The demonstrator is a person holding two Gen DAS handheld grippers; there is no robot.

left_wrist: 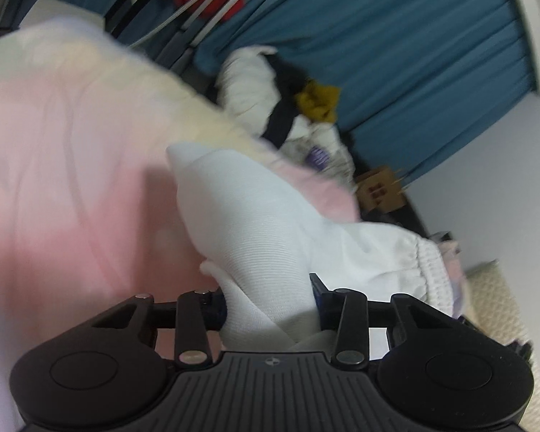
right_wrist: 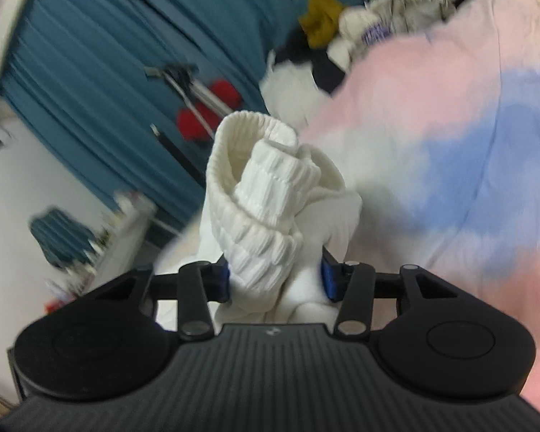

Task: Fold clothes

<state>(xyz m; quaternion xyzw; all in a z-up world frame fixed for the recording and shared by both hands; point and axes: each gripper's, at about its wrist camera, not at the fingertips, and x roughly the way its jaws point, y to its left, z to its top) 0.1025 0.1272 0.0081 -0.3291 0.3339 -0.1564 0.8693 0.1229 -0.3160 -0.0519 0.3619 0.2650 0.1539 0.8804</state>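
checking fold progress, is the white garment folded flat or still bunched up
Bunched up: the white garment is gathered between the right gripper fingers, its ribbed cuff curled over; the left gripper grips smooth fabric.

Your left gripper (left_wrist: 270,300) has the sock (left_wrist: 248,223) between its two fingers, and the sock sticks out in front of it. A big shirt (left_wrist: 61,151) hangs to the left of the sock. Behind them lies a pile of clothes (left_wrist: 291,108), with the curtain (left_wrist: 414,54) behind the pile. Your right gripper (right_wrist: 275,279) has the sock's cuff (right_wrist: 266,194) between its fingers. There the shirt (right_wrist: 450,144) is on the right.
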